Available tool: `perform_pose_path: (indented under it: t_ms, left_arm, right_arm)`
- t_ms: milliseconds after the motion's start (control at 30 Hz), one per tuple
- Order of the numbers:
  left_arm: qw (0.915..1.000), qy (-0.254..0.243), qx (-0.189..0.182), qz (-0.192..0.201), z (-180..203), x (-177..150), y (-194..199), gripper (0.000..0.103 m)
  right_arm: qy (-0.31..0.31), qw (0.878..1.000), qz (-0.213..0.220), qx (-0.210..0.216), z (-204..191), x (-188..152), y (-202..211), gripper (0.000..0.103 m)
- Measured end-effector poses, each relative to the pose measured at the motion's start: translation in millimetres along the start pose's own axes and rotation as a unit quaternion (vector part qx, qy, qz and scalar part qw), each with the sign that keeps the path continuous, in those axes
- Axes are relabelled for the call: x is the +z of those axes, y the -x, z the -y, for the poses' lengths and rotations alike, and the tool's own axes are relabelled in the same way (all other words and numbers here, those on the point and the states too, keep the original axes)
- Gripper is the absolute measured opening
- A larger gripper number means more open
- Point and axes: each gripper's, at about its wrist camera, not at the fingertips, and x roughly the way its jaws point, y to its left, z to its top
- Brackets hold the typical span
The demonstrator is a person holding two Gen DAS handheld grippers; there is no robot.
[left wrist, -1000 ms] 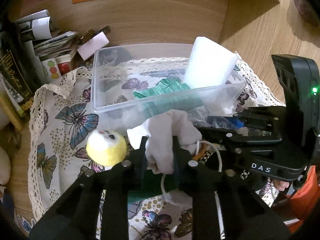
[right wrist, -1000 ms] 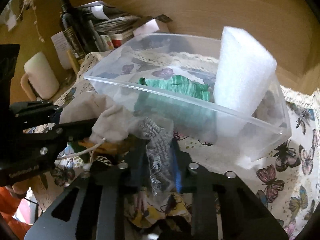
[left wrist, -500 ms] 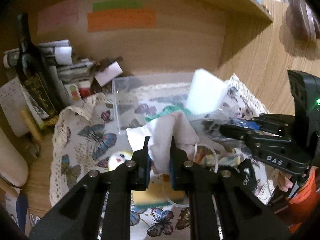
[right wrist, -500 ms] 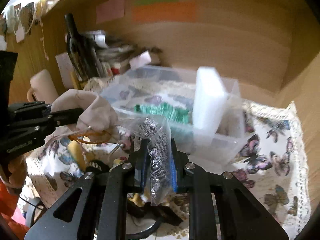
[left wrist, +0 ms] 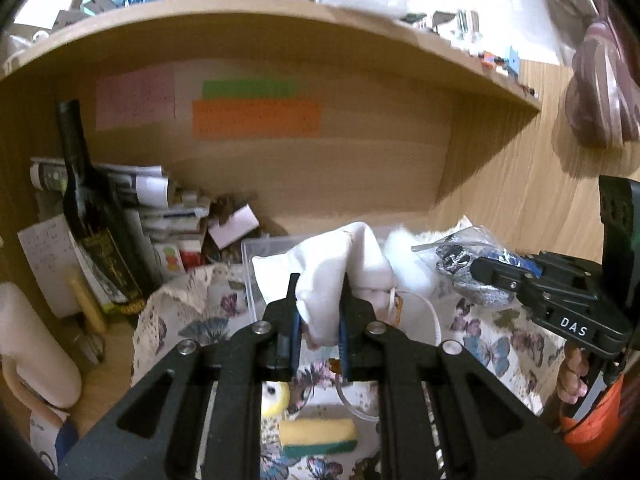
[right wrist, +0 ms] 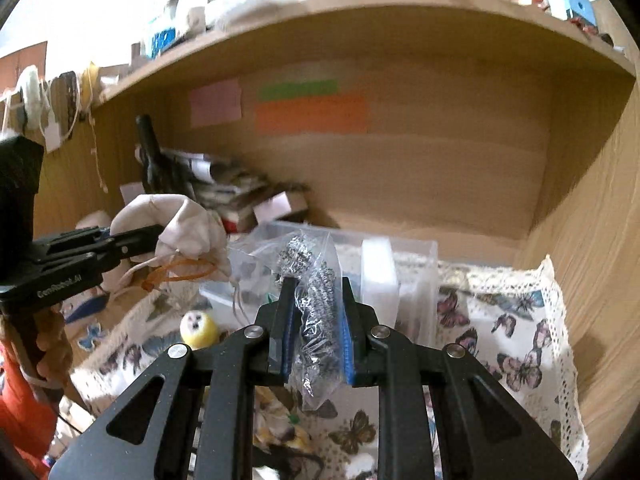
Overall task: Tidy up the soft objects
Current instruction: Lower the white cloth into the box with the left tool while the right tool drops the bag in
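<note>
My left tongs (left wrist: pixel 319 312) are clamped on a white cloth pouch (left wrist: pixel 340 264), held up in the air above the butterfly tablecloth (left wrist: pixel 496 344), its drawstring hanging loose. My right tongs (right wrist: pixel 316 320) pinch a clear plastic bag (right wrist: pixel 316 276) of silvery scrubbers, raised in front of the clear plastic bin (right wrist: pixel 416 264). On the table below lie a yellow ball (right wrist: pixel 199 326) and a yellow-green sponge (left wrist: pixel 318 434).
</note>
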Motion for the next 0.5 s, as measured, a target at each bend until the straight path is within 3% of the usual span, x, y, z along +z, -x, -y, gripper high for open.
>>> perform_pose_path:
  t_ms: [200,500]
  left_arm:
    - [0.9999,0.001,0.008,0.013,0.0,14.6,-8.6,0.014]
    - [0.9991,-0.012,0.038,-0.016,-0.1,19.8,-52.2,0.014]
  right_arm:
    - [0.002,1.0,0.028,-0.006,-2.8,16.1,-3.4,0.017]
    - [0.01,1.0,-0.001,-0.003,-15.7,26.3,-50.0,0.017]
